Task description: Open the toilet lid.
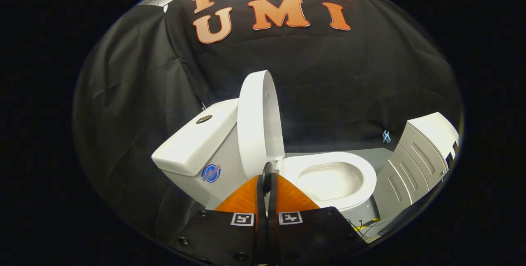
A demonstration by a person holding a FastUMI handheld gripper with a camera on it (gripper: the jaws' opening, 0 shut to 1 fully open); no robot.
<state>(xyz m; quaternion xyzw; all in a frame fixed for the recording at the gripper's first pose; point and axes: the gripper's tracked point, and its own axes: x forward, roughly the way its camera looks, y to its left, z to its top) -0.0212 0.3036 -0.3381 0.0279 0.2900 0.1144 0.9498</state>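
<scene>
- The claw (267,171) has its two fingers pressed together, gripping nothing.
- Just beyond the fingertips, the toilet lid (257,122) stands upright against the tank (197,142) on the left.
- The seat (328,179) and open bowl lie to the right.
- A pale cabinet (419,155) stands far right.

**Gripper closed, fingers together**

The gripper (267,171) points forward with its two fingers pressed side by side, no gap visible between them. Nothing seems to be pinched between the tips, though the fisheye view makes that hard to confirm.
</scene>
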